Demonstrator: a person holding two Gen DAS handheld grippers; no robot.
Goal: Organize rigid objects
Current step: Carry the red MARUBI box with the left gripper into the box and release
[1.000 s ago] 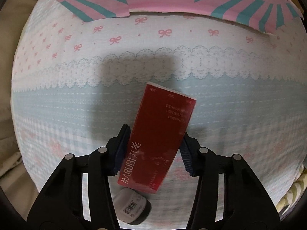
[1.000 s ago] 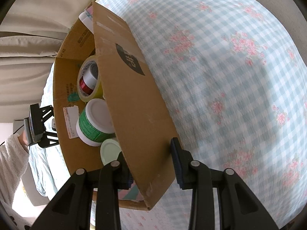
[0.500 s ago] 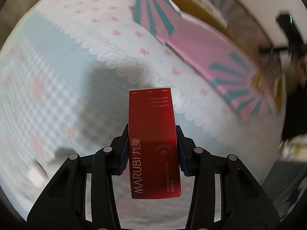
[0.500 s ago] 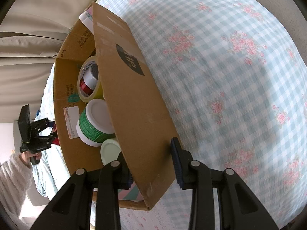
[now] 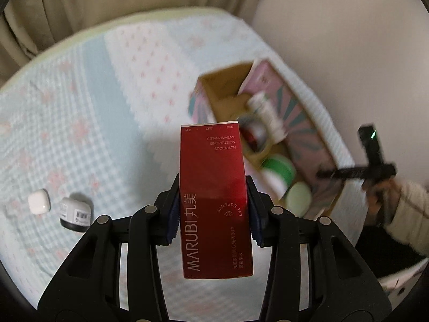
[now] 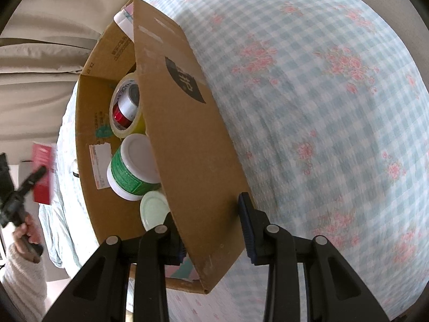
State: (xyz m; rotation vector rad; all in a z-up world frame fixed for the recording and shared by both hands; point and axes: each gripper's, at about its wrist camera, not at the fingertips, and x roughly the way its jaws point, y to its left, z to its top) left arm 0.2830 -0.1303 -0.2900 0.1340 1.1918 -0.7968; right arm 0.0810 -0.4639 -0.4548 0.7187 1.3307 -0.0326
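Note:
My left gripper (image 5: 213,209) is shut on a red MARUBI carton (image 5: 214,198) and holds it upright above the bed, left of the open cardboard box (image 5: 270,139). The carton also shows small at the left of the right wrist view (image 6: 43,171). My right gripper (image 6: 211,228) straddles the box's brown flap (image 6: 187,139); its left pad touches the flap, the right pad stands off it. Inside the box lie a tape roll (image 6: 126,107), a green-banded white tub (image 6: 131,171) and a pale green lid (image 6: 154,209).
On the checked bedspread (image 5: 80,134) at the left lie a small white case (image 5: 39,201) and a dark jar with a barcode label (image 5: 75,213). Beige curtains (image 5: 107,5) and a wall close the far side. The other hand with its gripper (image 5: 372,166) shows at the right.
My left gripper has lifted the red carton off the bedspread and swung right, so the open box has come into view. My right gripper and the flap have stayed still.

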